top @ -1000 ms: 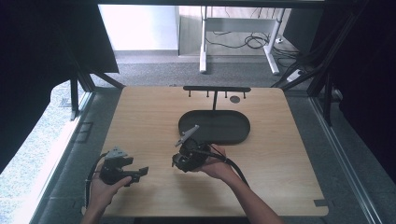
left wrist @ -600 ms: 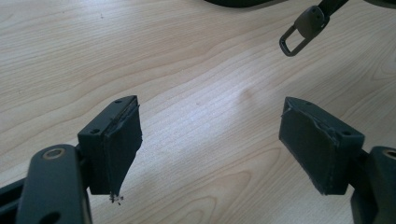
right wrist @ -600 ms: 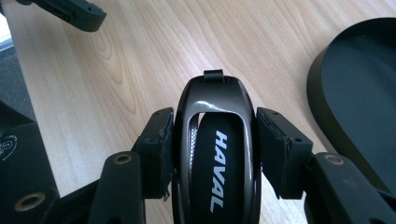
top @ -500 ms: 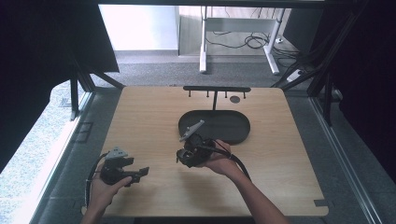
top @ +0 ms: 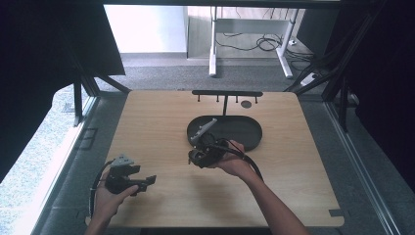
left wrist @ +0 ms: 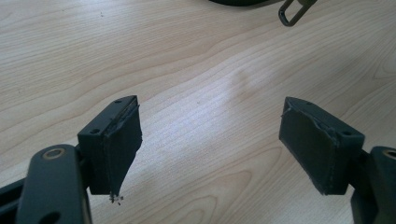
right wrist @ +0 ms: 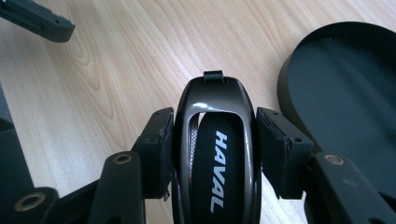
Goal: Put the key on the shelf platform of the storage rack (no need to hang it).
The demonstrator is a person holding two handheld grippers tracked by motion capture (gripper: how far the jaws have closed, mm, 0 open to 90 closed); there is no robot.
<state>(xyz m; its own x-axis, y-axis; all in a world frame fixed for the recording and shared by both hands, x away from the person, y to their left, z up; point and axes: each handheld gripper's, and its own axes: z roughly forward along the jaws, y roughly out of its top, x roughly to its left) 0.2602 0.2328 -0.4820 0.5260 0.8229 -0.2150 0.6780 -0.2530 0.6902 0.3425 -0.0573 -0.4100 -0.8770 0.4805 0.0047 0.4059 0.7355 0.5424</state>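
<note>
Item 1: my right gripper (right wrist: 212, 154), jaws clamped on a dark key fob (right wrist: 215, 149) lettered HAVAL, held over the wooden table (top: 147, 127) just beside the black oval tray (top: 244, 129). Item 2: my left gripper (left wrist: 210, 149), jaws wide apart, over bare wood near the table's front left.

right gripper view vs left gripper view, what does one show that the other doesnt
The right gripper view alone shows a dark glossy key fob lettered HAVAL, clamped between that gripper's two pads, with the black oval tray spread at its right.

The left gripper view alone shows its own jaws standing wide apart with nothing between the pads, and a small dark metal loop near the top edge; what that loop belongs to is not clear.

Both share the light wooden table under the jaws. The dark curved edge at the top of the left gripper view may be the tray too.
</note>
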